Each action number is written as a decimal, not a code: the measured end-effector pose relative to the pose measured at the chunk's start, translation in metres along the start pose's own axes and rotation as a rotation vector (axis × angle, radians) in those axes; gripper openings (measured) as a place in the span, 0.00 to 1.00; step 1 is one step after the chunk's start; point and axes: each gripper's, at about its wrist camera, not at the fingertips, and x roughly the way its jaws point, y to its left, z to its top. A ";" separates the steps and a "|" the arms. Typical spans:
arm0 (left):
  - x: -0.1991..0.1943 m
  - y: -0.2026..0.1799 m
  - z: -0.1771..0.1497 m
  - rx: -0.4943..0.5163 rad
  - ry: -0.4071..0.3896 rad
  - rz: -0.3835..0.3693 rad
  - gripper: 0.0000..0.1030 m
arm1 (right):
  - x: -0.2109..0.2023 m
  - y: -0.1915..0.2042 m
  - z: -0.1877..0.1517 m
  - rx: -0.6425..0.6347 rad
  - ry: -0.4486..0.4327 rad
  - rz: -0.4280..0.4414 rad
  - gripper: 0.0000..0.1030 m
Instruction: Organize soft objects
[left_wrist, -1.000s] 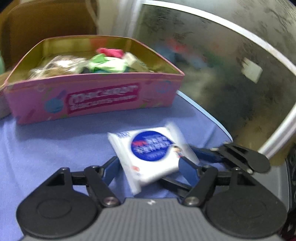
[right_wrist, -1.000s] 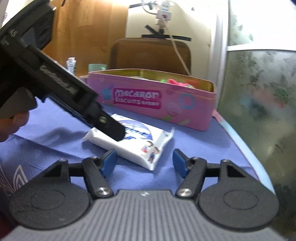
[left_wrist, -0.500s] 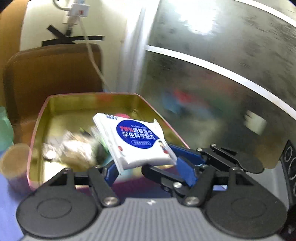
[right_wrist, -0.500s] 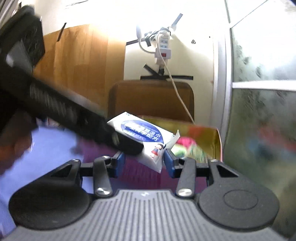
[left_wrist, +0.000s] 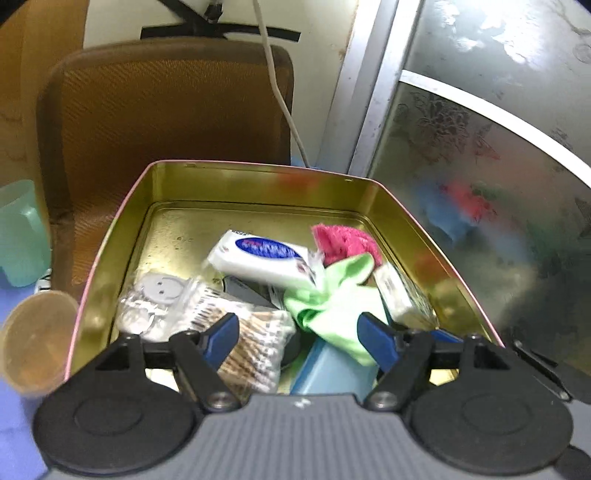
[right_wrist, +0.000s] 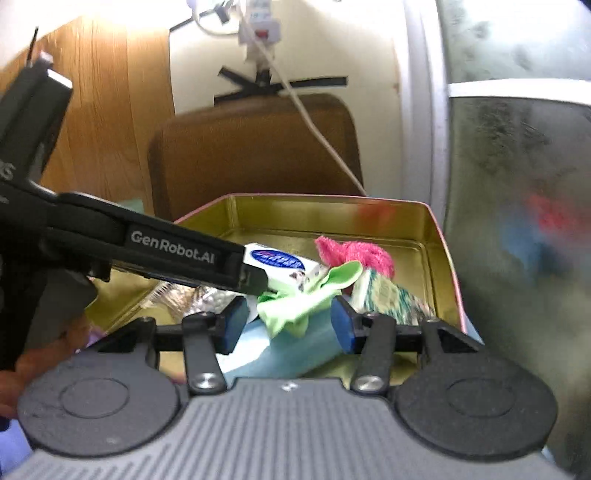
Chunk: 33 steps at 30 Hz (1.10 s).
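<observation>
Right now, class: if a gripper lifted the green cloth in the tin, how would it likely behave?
The green cloth lies crumpled and draped over other things in the tin, so it is probably floppy and would sag. It looks thin, so likely light. It seems unlikely to roll.

Wipes pack (left_wrist: 258, 258) released, now in tin (left_wrist: 258, 184); both grippers opening, empty

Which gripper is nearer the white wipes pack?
Left. The left gripper is right at the wipes pack; the right gripper sits farther back at the tin rim. Both jaws are opening, gripping nothing.
</observation>
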 end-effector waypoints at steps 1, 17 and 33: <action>-0.006 -0.002 -0.003 0.011 -0.006 0.015 0.71 | -0.008 0.000 -0.005 0.022 -0.013 0.008 0.52; -0.109 -0.006 -0.072 0.063 -0.035 0.196 0.81 | -0.083 0.016 -0.036 0.254 -0.095 0.047 0.58; -0.140 0.009 -0.144 0.052 -0.020 0.274 1.00 | -0.101 0.043 -0.059 0.364 -0.011 0.082 0.65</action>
